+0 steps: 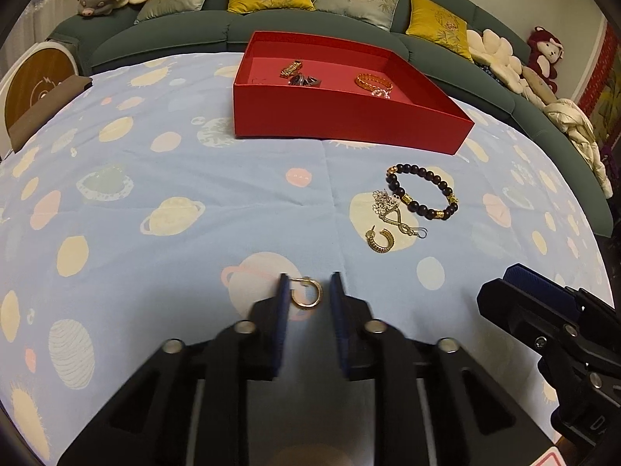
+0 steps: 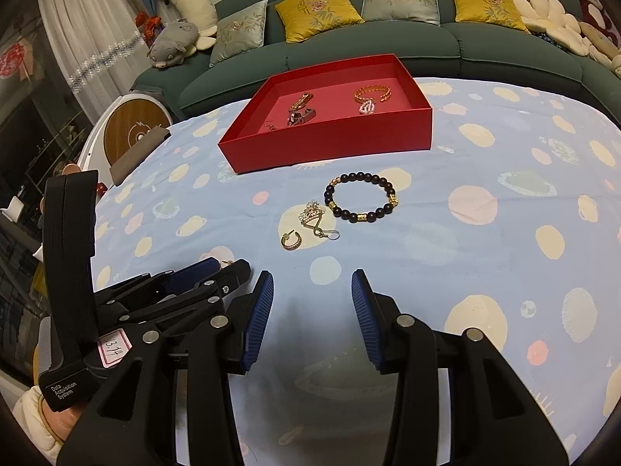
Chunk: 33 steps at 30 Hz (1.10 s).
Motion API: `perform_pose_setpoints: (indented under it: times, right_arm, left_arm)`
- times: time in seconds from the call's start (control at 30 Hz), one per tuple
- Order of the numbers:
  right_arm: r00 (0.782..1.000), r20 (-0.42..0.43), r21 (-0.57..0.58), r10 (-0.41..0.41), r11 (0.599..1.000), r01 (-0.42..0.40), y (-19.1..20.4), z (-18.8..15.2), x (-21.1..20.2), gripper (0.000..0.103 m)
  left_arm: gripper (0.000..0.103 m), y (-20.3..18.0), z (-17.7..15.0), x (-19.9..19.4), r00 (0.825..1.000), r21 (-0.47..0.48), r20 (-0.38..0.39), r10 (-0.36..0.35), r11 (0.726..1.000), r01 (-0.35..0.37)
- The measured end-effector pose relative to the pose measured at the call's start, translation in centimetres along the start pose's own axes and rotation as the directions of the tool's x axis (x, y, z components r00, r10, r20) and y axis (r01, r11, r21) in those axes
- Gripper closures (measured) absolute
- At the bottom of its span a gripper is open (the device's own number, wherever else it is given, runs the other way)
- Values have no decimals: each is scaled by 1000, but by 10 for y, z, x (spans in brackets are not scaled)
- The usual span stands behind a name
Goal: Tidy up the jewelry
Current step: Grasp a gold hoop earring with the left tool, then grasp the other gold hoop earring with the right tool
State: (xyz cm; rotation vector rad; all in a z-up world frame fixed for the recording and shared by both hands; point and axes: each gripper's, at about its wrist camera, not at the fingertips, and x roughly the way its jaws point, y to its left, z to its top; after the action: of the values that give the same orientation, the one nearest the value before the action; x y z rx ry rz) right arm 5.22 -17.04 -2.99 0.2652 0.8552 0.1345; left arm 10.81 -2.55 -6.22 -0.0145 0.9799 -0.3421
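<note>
A red box (image 1: 341,120) (image 2: 330,143) sits at the far side of the table and holds a gold bangle (image 1: 373,82) (image 2: 372,95), a gold chain piece (image 1: 292,68) and a dark clip (image 1: 304,80). On the cloth lie a dark bead bracelet (image 1: 425,192) (image 2: 363,198), a crown brooch (image 1: 388,204) (image 2: 312,213) and a studded gold hoop earring (image 1: 380,241) (image 2: 292,241). My left gripper (image 1: 308,291) is open, its jaws on either side of a plain gold hoop earring (image 1: 307,293) lying on the cloth. My right gripper (image 2: 312,299) is open and empty, near the table's front.
The table wears a blue cloth with planet prints (image 1: 155,194). A green sofa (image 2: 427,42) with yellow and grey cushions runs behind it. A round wooden-faced object (image 1: 37,77) and a brown pouch (image 1: 46,112) stand at the table's left edge. The right gripper's body (image 1: 551,318) shows in the left wrist view.
</note>
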Motion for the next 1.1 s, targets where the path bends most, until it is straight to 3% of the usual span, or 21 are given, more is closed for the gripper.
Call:
perform_pose_setpoints:
  times: [0.07,0.1,0.57,0.63,0.77,1.1]
  right_arm:
    - [1000,-5,-13,1,1000,-1,2,2,5,62]
    - [1000,-8,-19,4,1000,-4,4,4,8,64]
    - [997,-73,-83,5,997,-12,23,23,70,71]
    - [997,-80,-84,1,996,-8,23,24,76,79]
    - [997,-70,-98,-16,995,9,23,25,79,87]
    - [1000,-21,-72,3,997,-4,18,31,58,87]
  left_arm:
    - [94,3,0,-1,1000,-6,5,-8,1000,8]
    - [102,4,0,-1,1000,-5,2,-10,1000,10]
    - [102,23,-1,-14,999,-26,13,-35,999,36]
    - [102,25,-1,-16,999,-30,17,-40,999,41]
    - [102,26,1,-17,999,-34,21,-50,998,51]
    - [102,26,10,-30,996,-45,45,-73,996,75]
